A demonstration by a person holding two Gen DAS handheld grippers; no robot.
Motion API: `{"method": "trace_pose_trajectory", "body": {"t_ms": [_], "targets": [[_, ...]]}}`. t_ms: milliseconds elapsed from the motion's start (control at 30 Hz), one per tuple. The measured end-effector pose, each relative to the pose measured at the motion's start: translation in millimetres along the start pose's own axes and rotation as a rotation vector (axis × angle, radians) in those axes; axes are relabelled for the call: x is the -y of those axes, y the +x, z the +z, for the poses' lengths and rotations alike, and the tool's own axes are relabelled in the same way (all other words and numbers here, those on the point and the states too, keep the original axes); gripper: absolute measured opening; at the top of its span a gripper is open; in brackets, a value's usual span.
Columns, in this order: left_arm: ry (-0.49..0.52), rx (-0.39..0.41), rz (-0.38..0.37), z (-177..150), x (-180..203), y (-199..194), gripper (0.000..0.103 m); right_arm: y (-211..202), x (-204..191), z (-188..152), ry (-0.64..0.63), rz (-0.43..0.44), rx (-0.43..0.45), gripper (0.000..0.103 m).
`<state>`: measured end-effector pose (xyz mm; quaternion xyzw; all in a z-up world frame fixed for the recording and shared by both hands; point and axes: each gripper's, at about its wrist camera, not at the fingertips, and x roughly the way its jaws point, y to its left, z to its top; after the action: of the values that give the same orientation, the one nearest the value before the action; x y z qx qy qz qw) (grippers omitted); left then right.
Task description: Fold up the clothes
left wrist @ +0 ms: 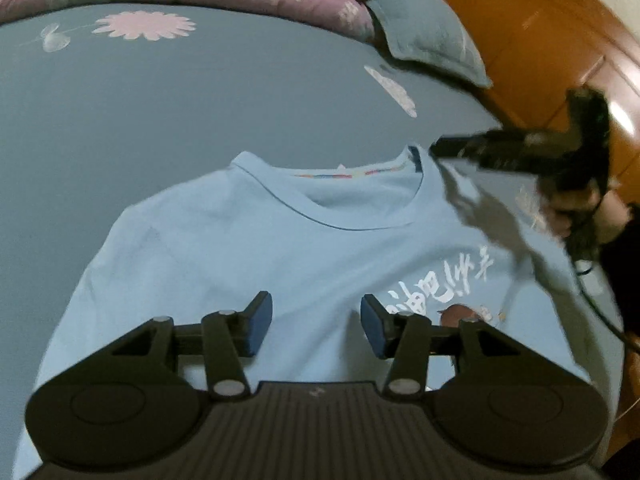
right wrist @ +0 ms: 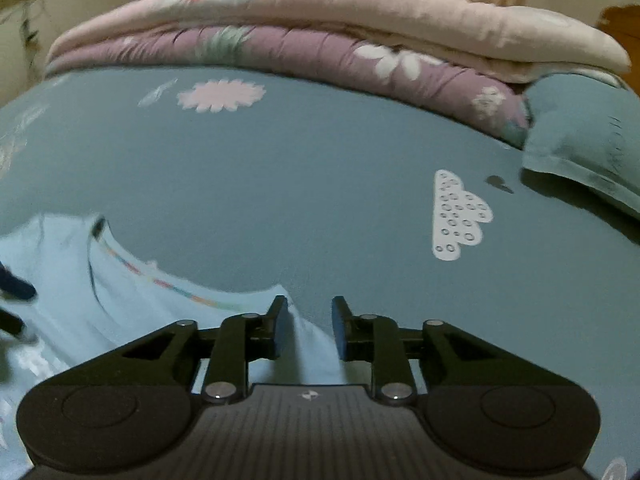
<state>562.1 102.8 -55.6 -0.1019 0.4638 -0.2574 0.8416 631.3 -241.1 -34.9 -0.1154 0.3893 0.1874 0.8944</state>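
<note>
A light blue T-shirt lies face up on the blue-grey bed sheet, collar toward the far side, white lettering on its chest. My left gripper hovers over the chest, jaws apart with nothing pinched between them. In the left wrist view my right gripper appears blurred beside the collar's right end, held by a hand. The right wrist view shows the right gripper over the T-shirt at its shoulder edge. A gap stays between its pads, and the fabric lies below them.
Folded pink and purple floral quilts are stacked along the far side of the sheet. A blue-grey pillow lies at the far right. Orange wooden floor runs past the bed's right edge.
</note>
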Motion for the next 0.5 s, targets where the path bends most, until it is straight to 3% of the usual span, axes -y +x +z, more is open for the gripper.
{"method": "trace_pose_trajectory", "body": {"t_ms": [67, 167, 200, 267, 333, 433, 500], "targets": [[-0.045, 0.006, -0.008, -5, -3, -2, 0.049, 10, 1, -6, -0.047, 0.016, -0.023, 0.041], [-0.062, 0.015, -0.003, -16, -2, -7, 0.050, 12, -3, -19, -0.104, 0.033, -0.008, 0.041], [-0.058, 0.020, 0.001, -18, -1, -8, 0.050, 10, -4, -21, -0.111, 0.044, -0.005, 0.037], [-0.047, 0.023, 0.020, -16, 5, -10, 0.050, 8, -9, -24, -0.141, 0.053, -0.005, 0.010], [-0.036, 0.027, 0.039, -14, 10, -11, 0.050, 7, -16, -22, -0.183, -0.009, 0.009, 0.009], [0.021, 0.052, 0.061, -6, 22, -14, 0.050, 9, -7, -12, -0.097, -0.117, 0.049, 0.008], [0.053, 0.067, 0.067, 0, 30, -14, 0.051, 9, 1, -7, -0.031, -0.141, 0.032, 0.012]]}}
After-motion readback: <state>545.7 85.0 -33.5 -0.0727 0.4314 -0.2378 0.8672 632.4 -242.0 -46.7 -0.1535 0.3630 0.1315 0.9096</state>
